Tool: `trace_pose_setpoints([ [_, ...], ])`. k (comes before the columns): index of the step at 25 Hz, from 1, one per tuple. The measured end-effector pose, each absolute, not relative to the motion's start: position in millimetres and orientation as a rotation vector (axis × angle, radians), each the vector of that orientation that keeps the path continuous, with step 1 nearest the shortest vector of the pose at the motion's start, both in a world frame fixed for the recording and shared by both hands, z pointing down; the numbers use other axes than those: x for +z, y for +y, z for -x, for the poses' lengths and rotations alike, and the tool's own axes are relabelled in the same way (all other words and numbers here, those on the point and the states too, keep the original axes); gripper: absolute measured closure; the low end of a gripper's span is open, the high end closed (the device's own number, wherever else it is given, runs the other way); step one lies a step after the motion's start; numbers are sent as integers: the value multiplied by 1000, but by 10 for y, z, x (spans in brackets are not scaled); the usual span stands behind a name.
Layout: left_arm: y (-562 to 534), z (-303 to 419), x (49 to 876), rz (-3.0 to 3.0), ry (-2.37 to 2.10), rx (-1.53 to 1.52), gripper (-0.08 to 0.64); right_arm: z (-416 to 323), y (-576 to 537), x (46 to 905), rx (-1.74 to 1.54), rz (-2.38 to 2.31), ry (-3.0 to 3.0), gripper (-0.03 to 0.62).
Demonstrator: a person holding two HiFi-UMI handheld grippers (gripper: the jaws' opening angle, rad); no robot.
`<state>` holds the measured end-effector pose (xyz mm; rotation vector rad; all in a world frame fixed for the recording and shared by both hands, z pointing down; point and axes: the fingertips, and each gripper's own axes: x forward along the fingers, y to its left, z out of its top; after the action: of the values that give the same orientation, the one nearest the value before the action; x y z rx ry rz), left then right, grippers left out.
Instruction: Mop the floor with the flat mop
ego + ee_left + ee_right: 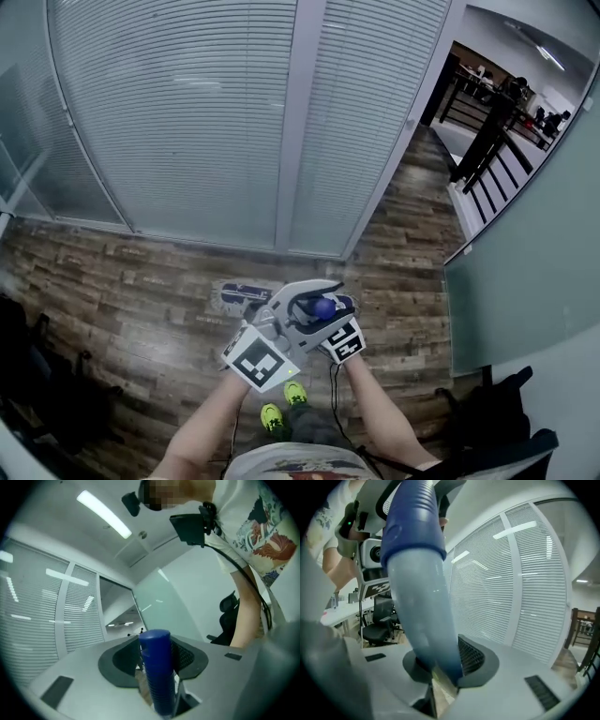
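Observation:
I hold the flat mop upright in front of me with both grippers. Its blue and white mop head (pixel 236 295) lies on the wood floor just before the blinds, partly hidden by the grippers. My left gripper (pixel 319 305) is shut on the thick blue top end of the mop handle (pixel 157 667). In the left gripper view that end stands between the pads of the left gripper (pixel 154 660). Lower down, my right gripper (pixel 440 674) is shut on the pale shaft of the handle (pixel 422 597). In the head view only its marker cube (pixel 345 342) shows.
A wall of white blinds (pixel 178 112) with a grey post (pixel 302 122) stands close ahead. A dark railing (pixel 487 141) and a frosted glass panel (pixel 525 253) are on the right. Dark chairs sit at the left (pixel 37 375) and right (pixel 497 403). My green shoes (pixel 281 408) are below.

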<state>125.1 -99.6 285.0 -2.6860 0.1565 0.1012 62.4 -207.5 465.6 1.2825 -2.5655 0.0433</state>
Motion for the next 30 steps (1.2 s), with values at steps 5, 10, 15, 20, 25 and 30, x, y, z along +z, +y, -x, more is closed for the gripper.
trace_pose_setpoints([
  [5, -778, -1383, 3126, 2772, 79, 34, 441, -686, -1826, 4726, 83, -1253, -2579, 523],
  [10, -2, -1474, 3443, 2765, 69, -71, 469, -724, -1092, 4901, 105, -1235, -2607, 508],
  [15, 1162, -1707, 3608, 2762, 80, -63, 469, -891, -12, 5074, 81, -1212, -2639, 503],
  [20, 2253, -2160, 3650, 2766, 109, -47, 468, -1239, 1080, 5047, 66, -1176, -2707, 503],
  [25, 3368, -2359, 3632, 2772, 148, -31, 466, -1321, 2253, 5096, 89, -1081, -2749, 503],
  [30, 4283, -2478, 3632, 2790, 198, -39, 463, -1377, 3227, 5109, 100, -999, -2779, 497],
])
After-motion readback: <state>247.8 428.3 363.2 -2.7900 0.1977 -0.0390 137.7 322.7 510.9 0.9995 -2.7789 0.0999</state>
